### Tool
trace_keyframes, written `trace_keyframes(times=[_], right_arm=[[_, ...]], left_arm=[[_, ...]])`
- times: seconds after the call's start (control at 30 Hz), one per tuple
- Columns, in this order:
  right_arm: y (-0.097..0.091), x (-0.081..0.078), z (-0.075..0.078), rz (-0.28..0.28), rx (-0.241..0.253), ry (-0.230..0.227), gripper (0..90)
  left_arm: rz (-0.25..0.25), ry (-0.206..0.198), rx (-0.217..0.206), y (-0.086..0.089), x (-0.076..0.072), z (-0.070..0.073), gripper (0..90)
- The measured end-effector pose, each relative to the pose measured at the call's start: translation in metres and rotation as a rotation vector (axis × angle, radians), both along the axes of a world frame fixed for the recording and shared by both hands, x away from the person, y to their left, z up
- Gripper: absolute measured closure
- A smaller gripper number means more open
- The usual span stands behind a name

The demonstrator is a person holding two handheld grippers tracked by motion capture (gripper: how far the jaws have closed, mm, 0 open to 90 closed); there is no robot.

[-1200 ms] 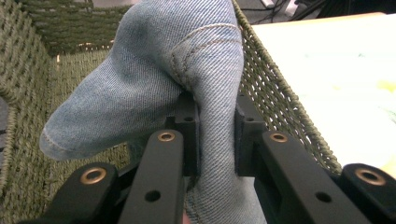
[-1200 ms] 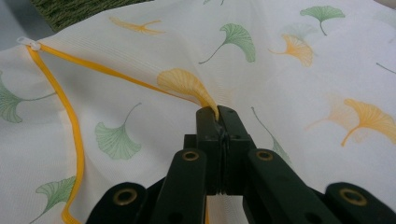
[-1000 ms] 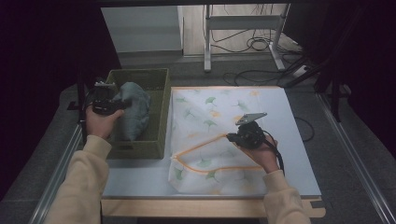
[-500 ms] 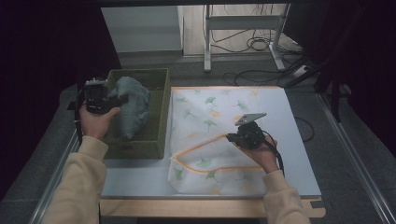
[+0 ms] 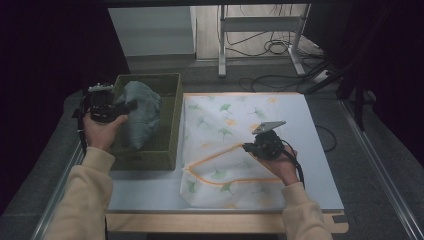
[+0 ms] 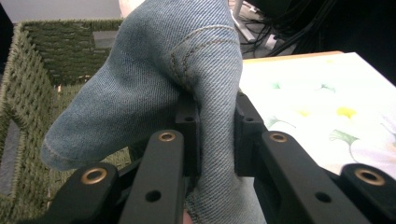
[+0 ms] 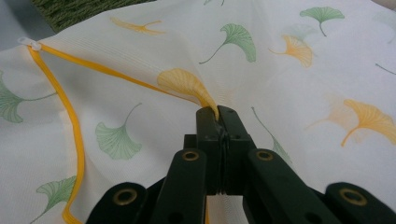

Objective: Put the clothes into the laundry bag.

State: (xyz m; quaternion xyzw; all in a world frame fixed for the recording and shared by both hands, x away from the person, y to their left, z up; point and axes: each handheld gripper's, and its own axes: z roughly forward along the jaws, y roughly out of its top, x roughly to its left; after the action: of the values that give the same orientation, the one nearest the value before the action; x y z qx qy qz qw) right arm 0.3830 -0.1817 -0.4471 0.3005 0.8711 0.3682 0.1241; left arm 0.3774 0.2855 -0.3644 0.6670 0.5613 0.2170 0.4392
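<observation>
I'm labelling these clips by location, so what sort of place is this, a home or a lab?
Probably a lab or recording studio, not a home: dark curtains surround the table, loose cables lie on the floor beside a metal stand, and the person works with handheld grippers.

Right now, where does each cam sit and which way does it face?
High view: above the person's side, facing forward and down on the table; forearms, hands, both claws show.
Left gripper view: on the left claw, looking along black jaws clamping denim cloth over the green basket.
Right gripper view: on the right claw, pinching the leaf-print bag.
Shared: high and left views show basket and denim.
</observation>
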Motion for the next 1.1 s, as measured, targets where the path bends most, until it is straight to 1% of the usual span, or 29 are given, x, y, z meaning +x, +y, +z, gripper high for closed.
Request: trace_keyframes(times=[0.13,0.27,0.47,0.63,0.77,0.93,1.1], right_arm=[[0.0,0.0,0.0,-0.001,0.0,0.0,88.0],[0.0,0.0,0.0,0.001,-0.001,0.002,88.0],[0.0,0.0,0.0,0.001,-0.001,0.004,88.0],[0.0,0.0,0.0,0.001,-0.001,0.003,87.9],[0.0,0.0,0.0,0.0,-0.001,0.002,88.0],[0.001,0.0,0.0,0.002,-0.002,0.001,87.9],[0.0,0.0,0.0,0.002,-0.001,-0.001,87.9]], left_arm=[[-0.007,-0.015,-0.022,0.002,-0.003,0.004,76.8],[-0.017,-0.017,-0.023,0.001,-0.007,0.008,76.8],[-0.016,-0.034,-0.039,0.003,-0.01,0.009,76.8],[-0.011,-0.037,-0.057,0.006,-0.014,0.013,76.8],[-0.014,-0.049,-0.054,0.006,-0.019,0.016,76.8],[-0.023,-0.074,-0.073,0.01,-0.024,0.019,76.8],[-0.026,-0.089,-0.067,0.009,-0.03,0.021,76.9]])
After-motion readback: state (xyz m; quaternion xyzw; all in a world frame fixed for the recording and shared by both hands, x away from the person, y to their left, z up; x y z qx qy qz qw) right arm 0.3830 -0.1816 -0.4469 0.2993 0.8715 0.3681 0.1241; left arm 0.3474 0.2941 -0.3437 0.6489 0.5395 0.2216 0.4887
